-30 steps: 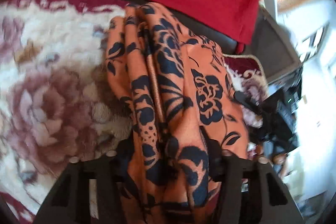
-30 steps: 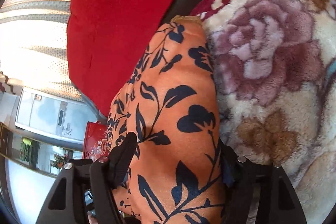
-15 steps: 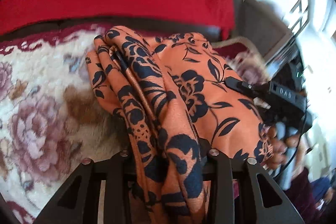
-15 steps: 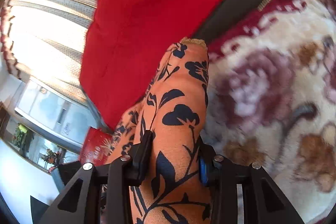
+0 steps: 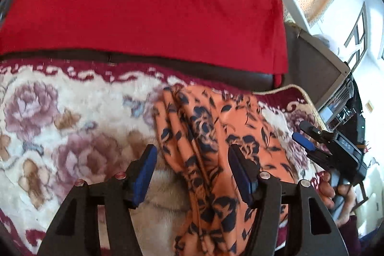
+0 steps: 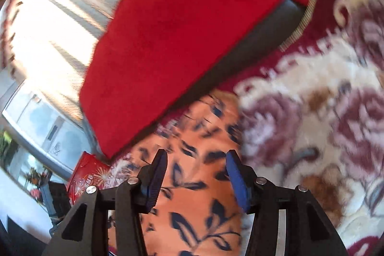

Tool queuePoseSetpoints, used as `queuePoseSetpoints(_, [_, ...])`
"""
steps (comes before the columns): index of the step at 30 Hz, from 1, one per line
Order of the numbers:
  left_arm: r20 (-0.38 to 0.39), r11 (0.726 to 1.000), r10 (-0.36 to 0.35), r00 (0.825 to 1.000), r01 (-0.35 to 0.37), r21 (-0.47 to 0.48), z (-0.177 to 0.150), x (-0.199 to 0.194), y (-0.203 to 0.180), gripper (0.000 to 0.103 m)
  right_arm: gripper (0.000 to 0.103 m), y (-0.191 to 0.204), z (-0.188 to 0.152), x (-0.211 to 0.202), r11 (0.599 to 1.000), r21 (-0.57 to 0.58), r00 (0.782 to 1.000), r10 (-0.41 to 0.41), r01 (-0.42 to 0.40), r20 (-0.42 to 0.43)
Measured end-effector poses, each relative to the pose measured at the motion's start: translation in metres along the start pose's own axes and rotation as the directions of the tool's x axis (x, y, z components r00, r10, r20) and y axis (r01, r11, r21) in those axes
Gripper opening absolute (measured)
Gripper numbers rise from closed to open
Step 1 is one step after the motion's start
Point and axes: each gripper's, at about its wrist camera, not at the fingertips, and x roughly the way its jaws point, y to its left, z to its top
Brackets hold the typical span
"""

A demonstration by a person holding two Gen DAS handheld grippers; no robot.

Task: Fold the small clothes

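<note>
Left wrist view: the left gripper (image 5: 192, 166) is seen with jaws parted, just opened, pads clear of the orange garment (image 5: 216, 140) lying between them on the floral blanket (image 5: 72, 124). The right gripper (image 5: 304, 136) appears at the right edge.

Right wrist view: its jaws are likewise parted, just opened, above the garment (image 6: 196, 196) at lower centre. A red cushion (image 6: 180, 40) fills the upper middle.

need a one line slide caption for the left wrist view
Left gripper open over the orange floral garment lying on a floral blanket.
</note>
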Motion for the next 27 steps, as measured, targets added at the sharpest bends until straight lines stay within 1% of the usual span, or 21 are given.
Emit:
queuePoseSetpoints(1, [0.009,0.999,0.022,1.0,-0.022,0.025,0.0,0.001,-0.005,0.063,0.054,0.006,-0.001,0.0,1.0,-0.013,1.0,0.021,-0.021,0.007])
queuePoseSetpoints(3, [0.024,0.991,0.084,0.996,-0.086,0.103,-0.002,0.011,-0.022,0.063,0.054,0.016,-0.002,0.007,0.999,-0.031,1.0,0.024,-0.024,-0.004])
queuePoseSetpoints(4, [0.032,0.981,0.119,0.992,-0.123,0.153,-0.004,0.015,-0.029,0.063,0.054,0.019,-0.003,0.013,0.999,-0.034,1.0,0.017,-0.018,-0.019])
queuePoseSetpoints(6, [0.028,0.964,0.173,0.985,-0.175,0.2,-0.008,0.026,-0.044,0.063,0.054,0.022,-0.007,0.027,1.0,-0.029,0.999,0.01,-0.011,-0.047])
queuePoseSetpoints(7, [0.004,0.951,0.224,0.975,-0.219,0.218,-0.01,0.037,-0.046,0.064,0.054,0.024,-0.007,0.039,1.0,-0.028,0.998,0.0,-0.002,-0.066])
queuePoseSetpoints(8, [-0.029,0.942,0.261,0.965,-0.248,0.225,-0.013,0.05,-0.048,0.067,0.054,0.025,-0.011,0.049,0.999,-0.032,0.996,-0.017,0.014,-0.093])
queuePoseSetpoints(9, [-0.067,0.938,0.289,0.955,-0.269,0.217,-0.016,0.058,-0.041,0.068,0.054,0.026,-0.015,0.059,0.998,-0.039,0.991,-0.046,0.041,-0.129])
queuePoseSetpoints(10, [-0.092,0.945,0.29,0.953,-0.269,0.188,-0.016,0.063,-0.032,0.076,0.053,0.025,-0.022,0.069,0.995,-0.05,0.981,-0.092,0.085,-0.173])
queuePoseSetpoints(11, [-0.101,0.951,0.282,0.954,-0.264,0.159,-0.015,0.065,-0.026,0.082,0.051,0.024,-0.024,0.075,0.993,-0.057,0.975,-0.111,0.102,-0.191])
queuePoseSetpoints(13, [-0.123,0.96,0.263,0.957,-0.246,0.135,-0.012,0.065,-0.018,0.083,0.051,0.027,-0.024,0.076,0.991,-0.07,0.975,-0.122,0.11,-0.188])
queuePoseSetpoints(16, [-0.117,0.965,0.249,0.962,-0.235,0.12,-0.012,0.057,-0.016,0.083,0.051,0.029,-0.024,0.069,0.993,-0.055,0.979,-0.113,0.106,-0.168])
queuePoseSetpoints(18, [-0.101,0.971,0.228,0.968,-0.218,0.103,-0.012,0.045,-0.013,0.082,0.052,0.033,-0.026,0.054,0.994,-0.06,0.984,-0.101,0.094,-0.146])
queuePoseSetpoints(20, [-0.051,0.973,0.214,0.976,-0.209,0.095,-0.015,0.026,-0.014,0.082,0.052,0.042,-0.03,0.036,0.994,-0.08,0.989,-0.085,0.076,-0.118])
queuePoseSetpoints(22, [0.004,0.968,0.227,0.974,-0.226,0.108,-0.018,0.009,-0.019,0.082,0.052,0.055,-0.04,0.016,0.989,-0.128,0.993,-0.09,0.079,-0.082])
queuePoseSetpoints(24, [0.029,0.961,0.246,0.969,-0.248,0.123,-0.024,-0.001,-0.027,0.082,0.052,0.064,-0.052,0.004,0.984,-0.152,0.992,-0.107,0.096,-0.062])
queuePoseSetpoints(25, [0.026,0.957,0.255,0.967,-0.256,0.137,-0.031,-0.002,-0.032,0.083,0.052,0.065,-0.062,-0.001,0.983,-0.151,0.991,-0.115,0.104,-0.07])
queuePoseSetpoints(26, [0.012,0.951,0.266,0.964,-0.265,0.159,-0.037,-0.002,-0.039,0.086,0.052,0.065,-0.069,-0.002,0.983,-0.151,0.989,-0.123,0.109,-0.087])
queuePoseSetpoints(27, [-0.014,0.939,0.293,0.956,-0.285,0.191,-0.043,0.004,-0.044,0.088,0.052,0.064,-0.075,0.001,0.981,-0.155,0.983,-0.139,0.121,-0.117])
